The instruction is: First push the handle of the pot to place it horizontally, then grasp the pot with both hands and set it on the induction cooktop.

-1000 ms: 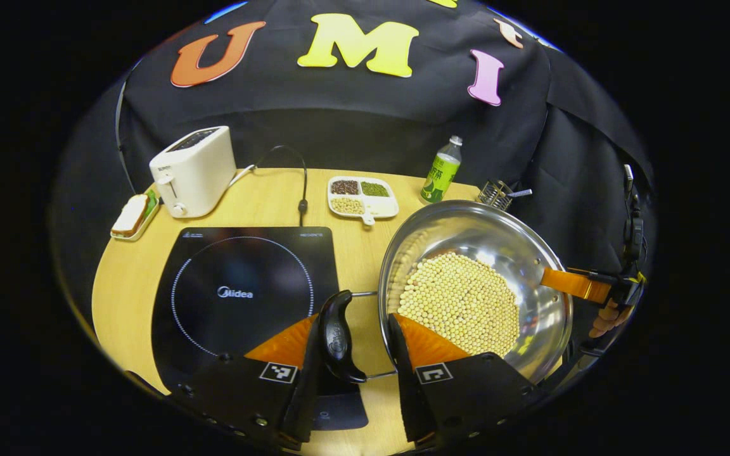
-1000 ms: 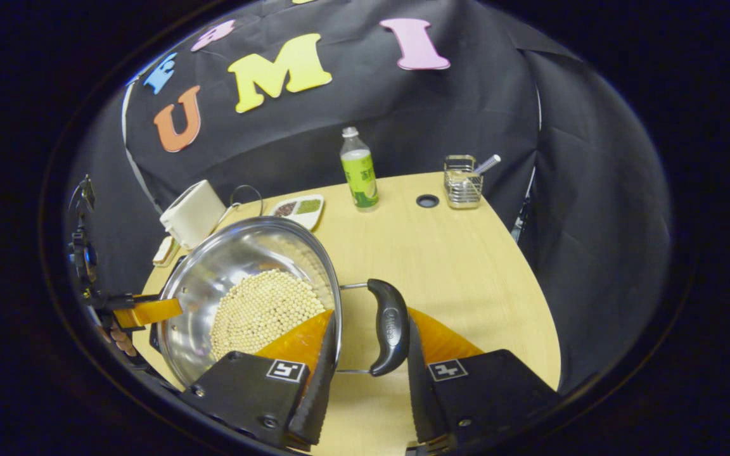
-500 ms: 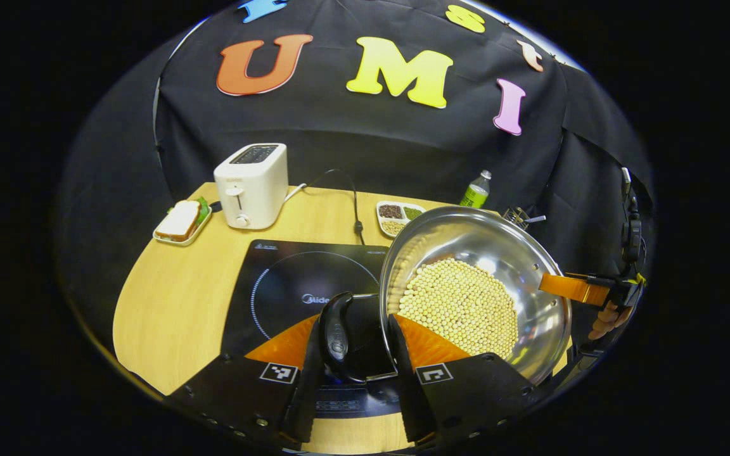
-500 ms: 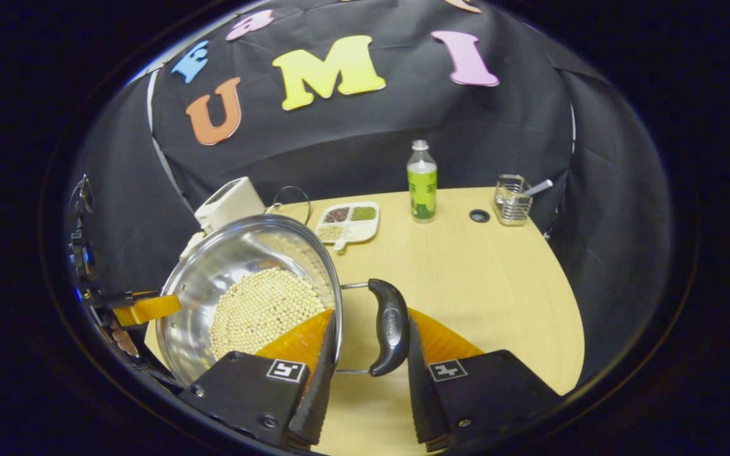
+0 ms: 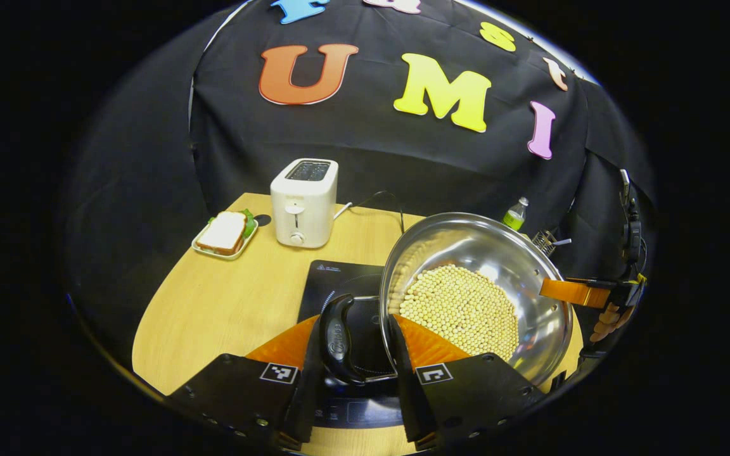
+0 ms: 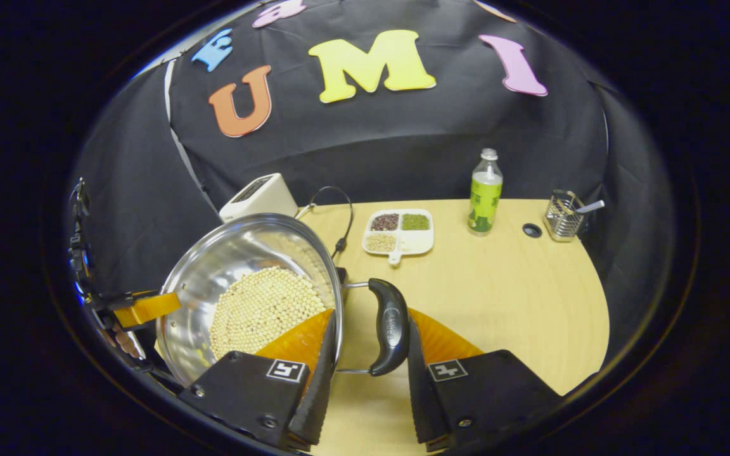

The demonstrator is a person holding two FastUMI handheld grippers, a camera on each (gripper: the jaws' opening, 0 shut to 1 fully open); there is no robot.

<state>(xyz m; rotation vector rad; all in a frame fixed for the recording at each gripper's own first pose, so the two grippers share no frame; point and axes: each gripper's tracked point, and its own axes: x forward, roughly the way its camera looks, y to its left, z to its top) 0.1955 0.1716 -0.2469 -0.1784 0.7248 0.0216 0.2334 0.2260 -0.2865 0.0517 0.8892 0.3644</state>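
Stainless steel pot [image 5: 517, 266], wide and shallow with a bed of pale round beans [image 5: 460, 307] across its bottom, is carried between two hand-held grippers.

In the left gripper view, the left gripper [image 5: 360, 373] sits at 6 o'clock. Its two fingers stand on either side of the pot's dark side handle [image 5: 336, 339]; one finger lies against the handle, the other rests by the pot's rim, so whether both press the handle cannot be told. The pot fills the area from centre toward 3 o'clock. Beneath the handle, at about 6 o'clock, lies the black induction cooktop [image 5: 339, 285], and the pot overlaps its right part. Whether the pot touches the cooktop cannot be told. At 3 o'clock the other gripper and a hand [image 5: 607, 316] meet the pot's far rim.

On the light wooden table [image 5: 225, 304], a white toaster [image 5: 303, 201] stands at 11 o'clock, with a sandwich on a small tray [image 5: 225, 233] just beside it toward 10 o'clock. A green bottle [image 5: 514, 214] peeks over the pot's rim at 2 o'clock.

In the right gripper view, the right gripper [image 6: 366, 380] is at 6 o'clock, its fingers bracketing the pot's other dark handle [image 6: 391, 326], one close against it. The pot lies toward 8 o'clock. A divided dish of grains [image 6: 400, 229] sits near centre, the bottle at 1 o'clock, and a wire holder [image 6: 563, 215] at 2 o'clock.
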